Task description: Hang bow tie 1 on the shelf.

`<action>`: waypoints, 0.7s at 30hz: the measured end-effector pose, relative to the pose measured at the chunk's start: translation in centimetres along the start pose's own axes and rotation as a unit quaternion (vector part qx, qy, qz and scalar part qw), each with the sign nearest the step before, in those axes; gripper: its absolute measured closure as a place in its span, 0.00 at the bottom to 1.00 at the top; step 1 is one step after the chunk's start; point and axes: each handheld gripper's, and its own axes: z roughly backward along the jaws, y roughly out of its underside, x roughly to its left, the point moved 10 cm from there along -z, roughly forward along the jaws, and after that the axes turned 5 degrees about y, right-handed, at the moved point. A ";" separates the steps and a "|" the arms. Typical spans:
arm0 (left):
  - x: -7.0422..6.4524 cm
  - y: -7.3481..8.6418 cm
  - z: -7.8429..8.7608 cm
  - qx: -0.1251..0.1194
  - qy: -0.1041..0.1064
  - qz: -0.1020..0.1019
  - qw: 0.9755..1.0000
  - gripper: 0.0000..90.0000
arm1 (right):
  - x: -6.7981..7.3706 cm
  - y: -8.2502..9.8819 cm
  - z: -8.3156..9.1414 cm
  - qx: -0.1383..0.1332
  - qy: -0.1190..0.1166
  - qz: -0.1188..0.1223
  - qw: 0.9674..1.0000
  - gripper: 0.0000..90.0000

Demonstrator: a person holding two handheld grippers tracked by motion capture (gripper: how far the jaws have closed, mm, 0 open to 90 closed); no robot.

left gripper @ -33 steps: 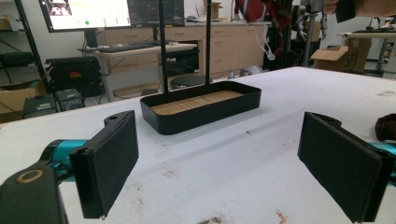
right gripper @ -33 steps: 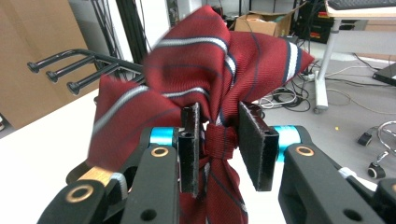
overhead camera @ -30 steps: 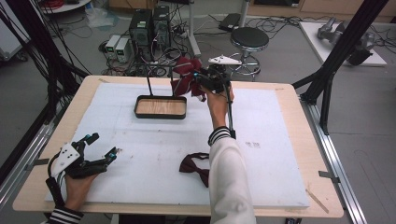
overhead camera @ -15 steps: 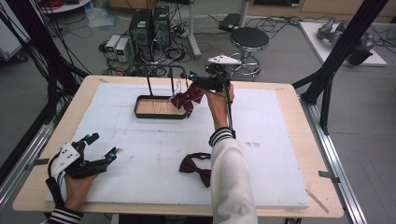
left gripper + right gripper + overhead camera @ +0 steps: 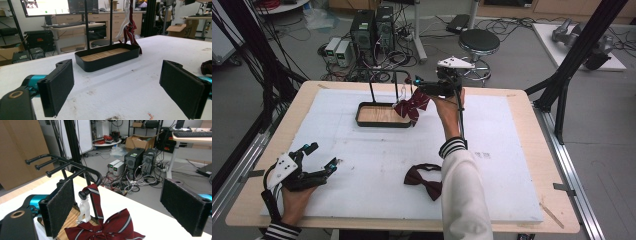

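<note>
The striped burgundy bow tie [image 5: 412,105] now hangs by its strap from a peg of the black rack [image 5: 388,89], its white clip [image 5: 83,212] just under the peg's knob and its bow drooping over the 3 o'clock end of the wood-floored tray [image 5: 377,115]. A second ago the right gripper [image 5: 421,88] held that tie bunched and raised at 2 o'clock of the tray; half a second ago it had already sunk toward the rack. The right jaws have just been opening and now stand wide, one pad on each side of the hanging strap and pressing on nothing, with the tie loose between and below them. The left gripper [image 5: 323,161] lies where it lay in both earlier pictures, at the table's [image 5: 512,100] 8 o'clock corner, jaws wide apart and empty, aimed at the tray. A second, plain burgundy bow tie [image 5: 424,178] lies flat at 6 o'clock of the white mat [image 5: 502,175], unmoved, partly under the person's right sleeve [image 5: 464,195]. Between the tray and the left gripper the mat is bare, and its 3 o'clock half is likewise open. The rack's pegs crowd the right gripper at its 9 o'clock in the right gripper view, and the table's far edge runs just behind the rack.
</note>
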 end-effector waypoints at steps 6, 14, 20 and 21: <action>0.0 -0.1 0.1 -0.009 0.001 0.006 1.000 0.14 | -1.0 -0.7 2.3 -0.008 -0.001 -0.003 1.000 0.13; 0.0 -0.1 0.2 -0.009 0.002 0.002 1.000 0.14 | -2.0 -1.6 5.5 -0.018 0.000 -0.009 1.000 0.13; 0.0 -0.1 0.1 -0.008 0.002 0.004 1.000 0.14 | -2.4 -1.8 8.7 -0.047 0.004 -0.002 0.999 0.13; 0.0 -0.1 0.1 -0.008 0.002 0.004 1.000 0.14 | -2.4 -1.8 9.6 -0.046 0.002 -0.002 0.999 0.13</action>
